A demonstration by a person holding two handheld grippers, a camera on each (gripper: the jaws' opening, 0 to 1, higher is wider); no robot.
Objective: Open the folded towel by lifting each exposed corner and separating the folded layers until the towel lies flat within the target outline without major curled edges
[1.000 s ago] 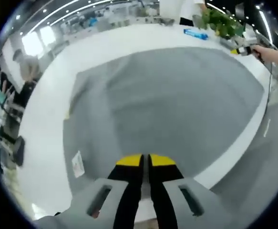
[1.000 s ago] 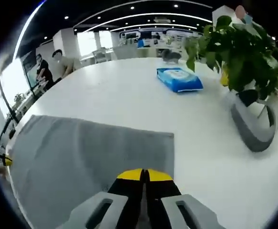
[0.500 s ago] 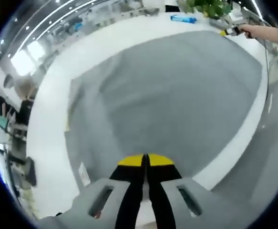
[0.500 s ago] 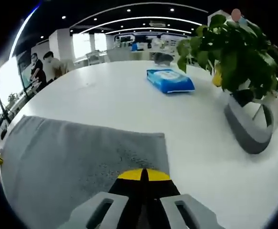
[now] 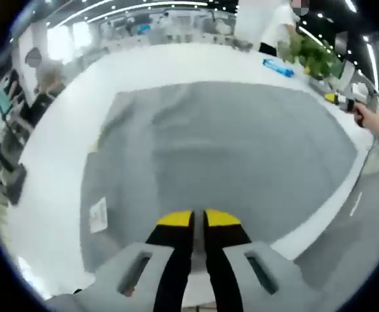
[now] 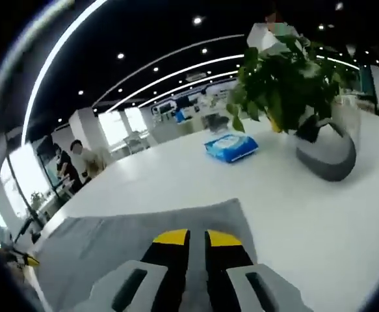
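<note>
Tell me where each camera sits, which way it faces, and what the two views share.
Left gripper view: rides the left hand-held gripper, looking across the gray towel; a hand holds the other gripper at right.
Right gripper view: rides the right hand-held gripper at the towel's corner, facing the potted plant.
Shared: towel, white table, blue packet, plant.

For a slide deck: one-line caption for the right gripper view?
Yellow-tipped right tongs over a grey towel corner on a white table, near a blue wipes pack and potted plant.
</note>
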